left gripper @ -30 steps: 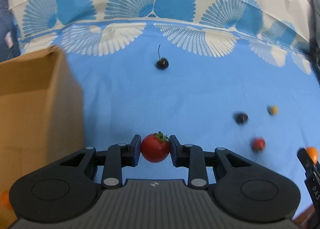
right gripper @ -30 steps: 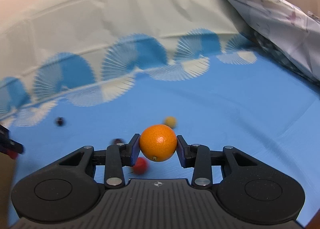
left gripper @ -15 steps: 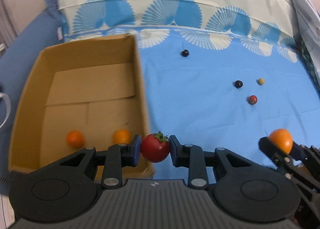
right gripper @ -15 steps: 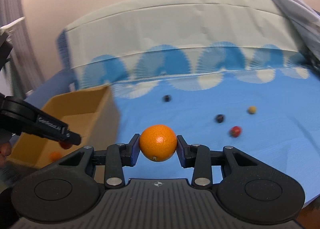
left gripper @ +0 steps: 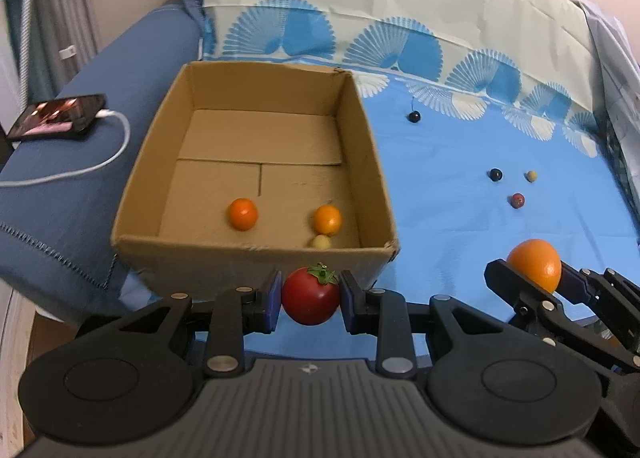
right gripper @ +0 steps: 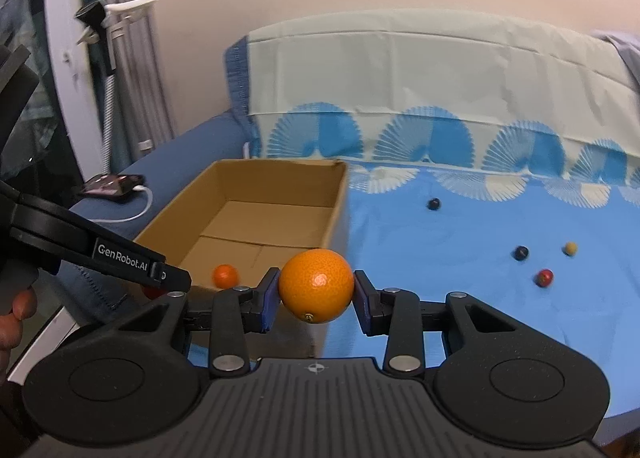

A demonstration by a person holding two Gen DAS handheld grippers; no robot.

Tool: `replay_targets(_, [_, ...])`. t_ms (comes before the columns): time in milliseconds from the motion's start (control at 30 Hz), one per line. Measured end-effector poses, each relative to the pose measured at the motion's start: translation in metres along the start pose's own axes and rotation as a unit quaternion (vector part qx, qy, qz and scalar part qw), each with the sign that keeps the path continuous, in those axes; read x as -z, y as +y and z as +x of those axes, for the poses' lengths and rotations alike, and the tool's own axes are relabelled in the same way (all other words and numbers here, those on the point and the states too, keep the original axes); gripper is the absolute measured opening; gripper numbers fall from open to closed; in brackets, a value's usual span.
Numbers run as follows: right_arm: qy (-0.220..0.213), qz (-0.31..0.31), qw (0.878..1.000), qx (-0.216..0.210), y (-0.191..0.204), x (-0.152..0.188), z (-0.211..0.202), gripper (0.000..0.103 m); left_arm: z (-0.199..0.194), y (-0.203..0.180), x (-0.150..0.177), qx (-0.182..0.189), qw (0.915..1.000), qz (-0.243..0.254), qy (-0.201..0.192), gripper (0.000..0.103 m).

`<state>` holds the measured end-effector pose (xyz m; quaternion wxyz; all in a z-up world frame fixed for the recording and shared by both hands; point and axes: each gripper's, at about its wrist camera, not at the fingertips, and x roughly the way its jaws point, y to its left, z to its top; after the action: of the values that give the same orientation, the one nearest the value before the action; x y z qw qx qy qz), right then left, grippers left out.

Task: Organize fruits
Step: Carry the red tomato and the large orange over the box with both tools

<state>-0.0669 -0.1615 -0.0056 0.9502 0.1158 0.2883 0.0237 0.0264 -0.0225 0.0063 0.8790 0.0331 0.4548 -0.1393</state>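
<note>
We carry both loads toward the cardboard box [left gripper: 256,258]: left tool [left gripper: 310,302] clamped on the tomato [left gripper: 310,300], right tool [right gripper: 316,294] clamped on the orange [right gripper: 316,286]. Next, we likely clear the near wall, then release.

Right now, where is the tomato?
In the left wrist view, the tomato is clamped in the left gripper, just short of the cardboard box's near wall.
</note>
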Motion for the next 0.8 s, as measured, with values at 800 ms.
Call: replay_targets(800, [0.013, -0.042, 0.999, -0.01, 0.034, 0.001, 0.005, 0.04, -0.004, 0.04, 0.016, 0.002, 0.9993, -0.037, -0.003, 0.034])
